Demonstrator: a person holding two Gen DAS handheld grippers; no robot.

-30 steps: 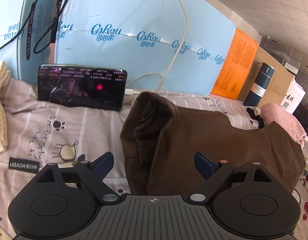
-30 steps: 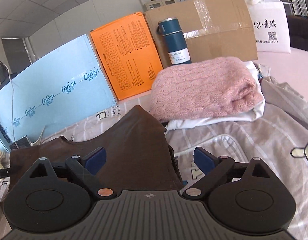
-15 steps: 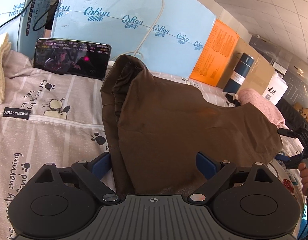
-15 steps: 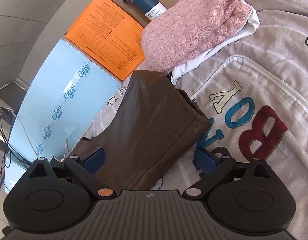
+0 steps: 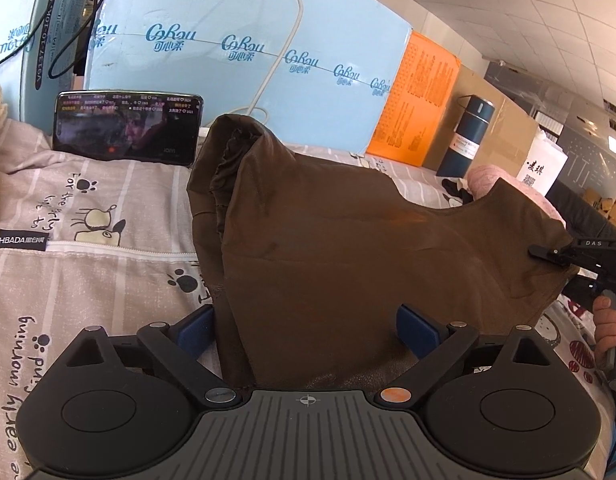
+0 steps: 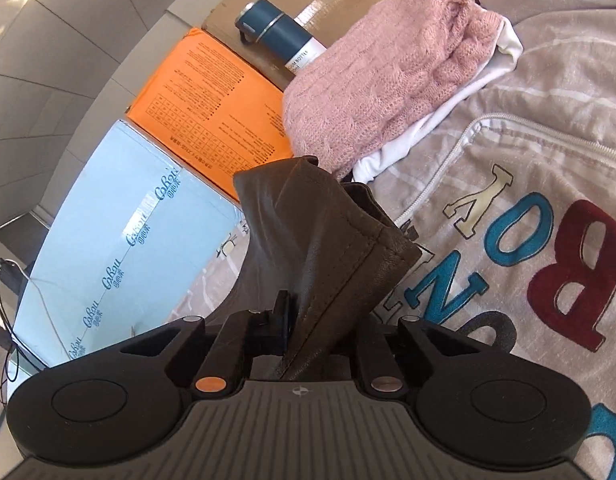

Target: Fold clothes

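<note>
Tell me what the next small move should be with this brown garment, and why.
Probably close the left claw on the brown garment's near edge. Its jaws are opening, with the cloth between them but not pinched, while the right claw already clamps the other corner, so both ends would then be held for a fold.

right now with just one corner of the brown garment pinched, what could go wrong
The right hand-held gripper is shut on only a hemmed corner of the brown garment, so a pull may slip it free. The left hand-held gripper is opening, not gripping, so that side could sag. A drag might topple the phone.
</note>
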